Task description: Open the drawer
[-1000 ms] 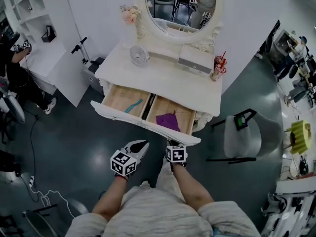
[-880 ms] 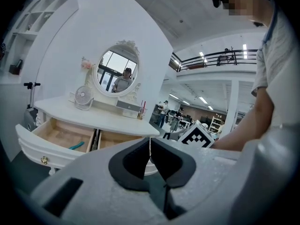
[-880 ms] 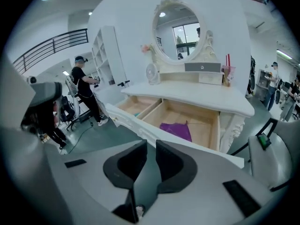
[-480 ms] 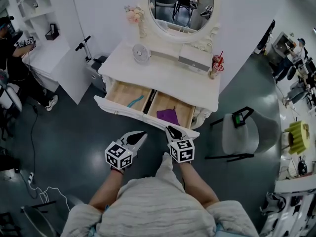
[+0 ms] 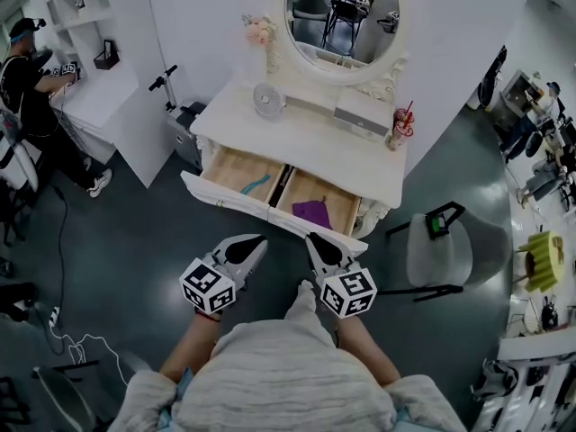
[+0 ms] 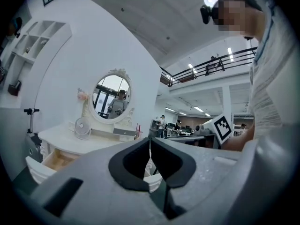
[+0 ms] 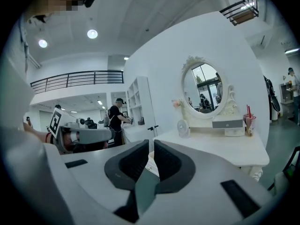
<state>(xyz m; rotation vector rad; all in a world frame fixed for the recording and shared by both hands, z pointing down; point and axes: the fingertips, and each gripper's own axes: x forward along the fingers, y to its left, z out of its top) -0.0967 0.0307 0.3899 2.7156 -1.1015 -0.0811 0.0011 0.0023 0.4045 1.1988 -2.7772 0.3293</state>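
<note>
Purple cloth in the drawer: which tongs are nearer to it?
Right. The right tongs, empty and just closing further, point at the drawer front in line with the purple cloth; the left tongs hover farther left, before the other compartment.

A: What colour is the dressing table [image 5: 306, 147]?
B: White all over; its drawer [image 5: 229, 166] is pale wood inside; a teal strip [image 5: 255, 185] and a purple cloth [image 5: 312, 212] lie there.
A: And in front of it?
B: Dark grey-green floor [image 5: 135, 241]; the left gripper [image 5: 256, 239] is white and black; its cube bears black-and-white squares.
</note>
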